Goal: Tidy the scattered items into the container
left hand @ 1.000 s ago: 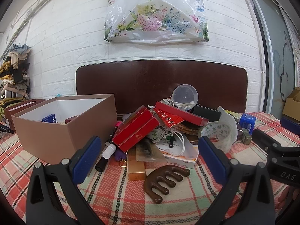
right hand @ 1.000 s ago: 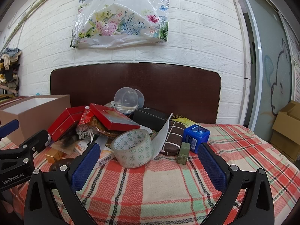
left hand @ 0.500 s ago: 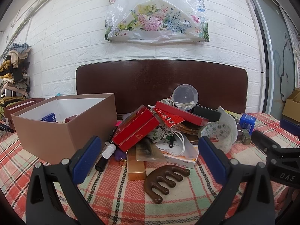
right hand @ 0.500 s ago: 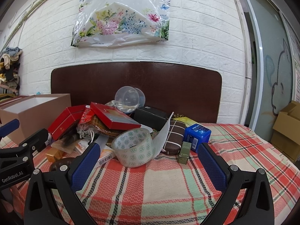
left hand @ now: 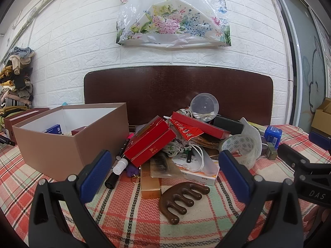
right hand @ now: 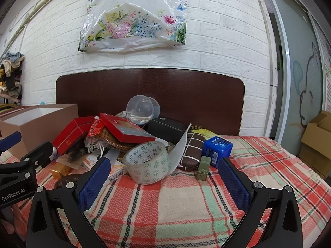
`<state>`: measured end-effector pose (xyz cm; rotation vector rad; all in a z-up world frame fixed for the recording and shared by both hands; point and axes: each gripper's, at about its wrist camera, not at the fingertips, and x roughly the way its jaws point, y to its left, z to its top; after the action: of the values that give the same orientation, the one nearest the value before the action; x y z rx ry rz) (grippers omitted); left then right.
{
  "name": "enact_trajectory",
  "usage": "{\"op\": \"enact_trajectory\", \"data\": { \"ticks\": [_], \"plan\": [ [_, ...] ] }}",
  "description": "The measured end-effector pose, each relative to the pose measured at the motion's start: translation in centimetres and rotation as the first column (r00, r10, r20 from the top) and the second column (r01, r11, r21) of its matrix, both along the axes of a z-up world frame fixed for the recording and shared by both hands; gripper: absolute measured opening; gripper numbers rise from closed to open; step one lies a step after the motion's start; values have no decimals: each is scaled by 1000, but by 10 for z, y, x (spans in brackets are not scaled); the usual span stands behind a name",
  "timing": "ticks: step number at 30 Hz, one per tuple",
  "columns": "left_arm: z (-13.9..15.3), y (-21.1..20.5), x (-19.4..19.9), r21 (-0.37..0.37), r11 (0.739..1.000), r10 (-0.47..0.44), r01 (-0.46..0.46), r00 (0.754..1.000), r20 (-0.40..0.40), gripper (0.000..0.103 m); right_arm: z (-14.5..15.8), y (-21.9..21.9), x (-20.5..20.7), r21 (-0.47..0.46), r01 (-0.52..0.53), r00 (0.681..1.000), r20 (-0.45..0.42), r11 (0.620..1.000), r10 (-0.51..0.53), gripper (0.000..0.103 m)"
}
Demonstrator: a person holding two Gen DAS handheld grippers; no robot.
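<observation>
An open brown box (left hand: 68, 142) stands at the left on the plaid cloth; it also shows in the right wrist view (right hand: 41, 122). A pile of items lies beside it: red boxes (left hand: 151, 140), a patterned tape roll (right hand: 148, 162), a brown wooden comb (left hand: 182, 196), a gold box (left hand: 150, 183), a marker (left hand: 118, 165), a blue cube (right hand: 217, 147), a clear round tub (left hand: 204, 106). My left gripper (left hand: 163, 171) is open and empty, in front of the comb. My right gripper (right hand: 163, 179) is open and empty, in front of the tape roll.
A dark wooden headboard (left hand: 178, 91) stands behind the pile against a white brick wall with a floral bag (left hand: 173, 14). Clothes (left hand: 16, 76) hang at far left. Cardboard boxes (right hand: 316, 142) sit at the right. A dark red box (left hand: 22, 117) lies behind the brown box.
</observation>
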<state>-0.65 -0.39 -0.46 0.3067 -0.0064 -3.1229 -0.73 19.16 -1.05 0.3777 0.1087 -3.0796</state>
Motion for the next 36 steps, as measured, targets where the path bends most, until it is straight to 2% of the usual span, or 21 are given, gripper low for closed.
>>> {"op": "enact_trajectory", "data": {
  "ticks": [8, 17, 21, 22, 23, 25, 27, 31, 33, 36],
  "plan": [
    [0, -2, -1, 10, 1000, -1, 1, 1000, 6, 103, 5, 0, 3, 2, -1, 1000, 3, 1000, 1, 103],
    [-1, 0, -4, -2, 1000, -1, 1, 1000, 16, 103, -4, -3, -4, 14, -11, 1000, 19, 1000, 11, 103],
    [-3, 0, -12, -1, 1000, 3, -3, 998, 61, 103, -7, -7, -14, 27, -13, 995, 98, 1000, 10, 103],
    [-6, 0, -19, -5, 1000, 16, -15, 995, 103, 103, -9, -9, -20, 37, -11, 991, 131, 999, 6, 103],
    [-11, 0, -30, -10, 999, 39, -38, 982, 187, 103, -12, -11, -26, 52, 1, 985, 174, 999, -10, 103],
    [-19, 1, -44, -6, 999, 35, -35, 958, 286, 103, -21, -15, -40, 79, 19, 961, 272, 997, -40, 103],
    [-21, 2, -48, -4, 1000, 20, -20, 951, 308, 103, -23, -13, -42, 61, -4, 955, 297, 998, -14, 103],
    [-16, 10, -40, 4, 999, -39, 40, 963, 267, 103, -19, 5, -37, -12, 35, 963, 268, 999, -31, 103],
    [-13, 17, -46, 49, 994, -112, 102, 946, 303, 103, -19, 16, -43, -57, 68, 952, 303, 996, -48, 103],
    [-8, 29, -70, 140, 977, -203, 159, 896, 396, 103, -22, 29, -56, -89, 115, 925, 373, 989, -74, 103]
  ]
}}
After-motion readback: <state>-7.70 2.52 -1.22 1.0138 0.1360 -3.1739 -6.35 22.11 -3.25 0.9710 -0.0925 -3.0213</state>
